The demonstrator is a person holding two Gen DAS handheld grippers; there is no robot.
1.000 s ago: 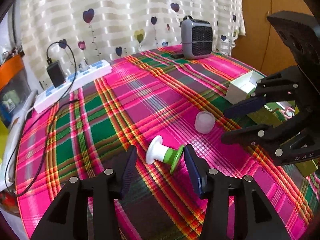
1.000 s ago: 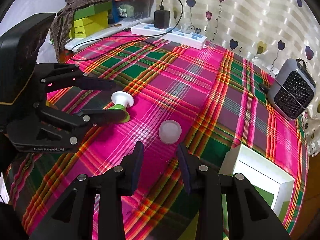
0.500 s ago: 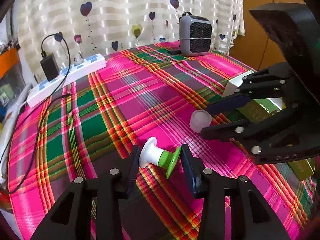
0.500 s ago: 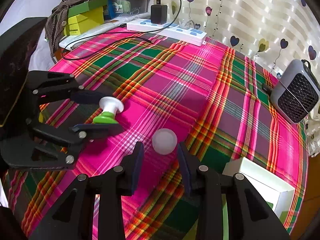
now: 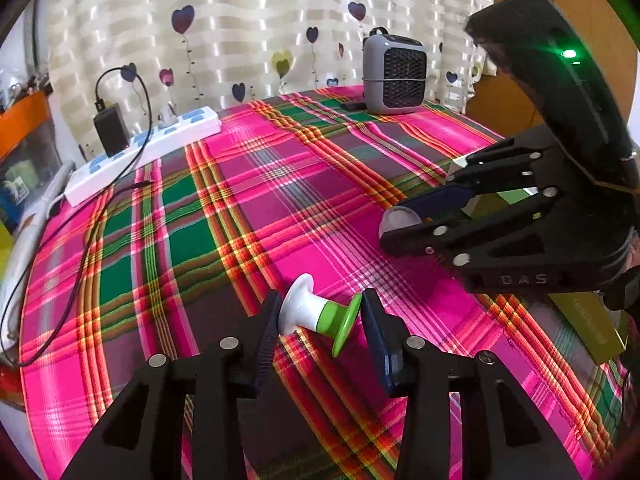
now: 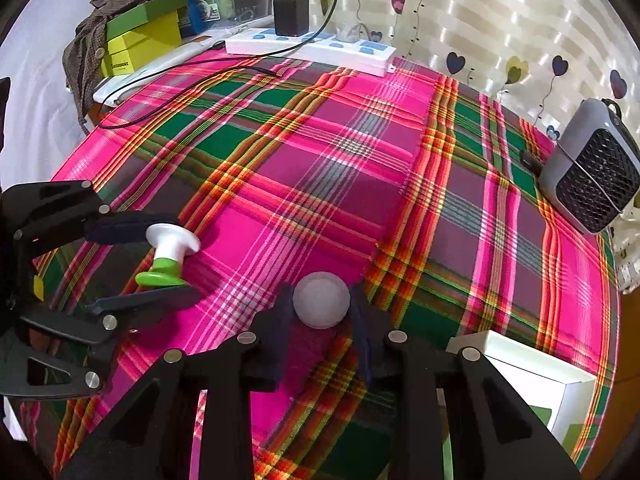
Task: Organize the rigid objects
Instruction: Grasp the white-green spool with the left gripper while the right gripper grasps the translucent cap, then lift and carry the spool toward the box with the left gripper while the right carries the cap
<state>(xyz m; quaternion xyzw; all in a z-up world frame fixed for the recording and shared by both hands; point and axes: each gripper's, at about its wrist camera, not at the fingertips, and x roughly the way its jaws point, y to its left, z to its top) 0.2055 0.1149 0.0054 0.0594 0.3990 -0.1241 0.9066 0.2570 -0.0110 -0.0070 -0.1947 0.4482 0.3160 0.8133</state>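
Left gripper (image 5: 318, 322) pitched down at the plaid surface (image 5: 248, 200), jaws clamping the white-green spool (image 5: 318, 316) end to end. Right gripper (image 6: 320, 312), at 3 o'clock, angled down steeper, jaws just closed onto the white cap (image 6: 321, 300).

Both my claws angled down, side by side.
L claw (image 5: 320, 320) pads clamped on what's betw. them; R claw (image 6: 322, 312) jaws just closed in, pads touching.

Your left gripper (image 5: 318, 330) and right gripper (image 6: 320, 312) are matte black linkages studded with silver screw heads, tipped with dark blue ribbed pads (the right's housing carries a green light).
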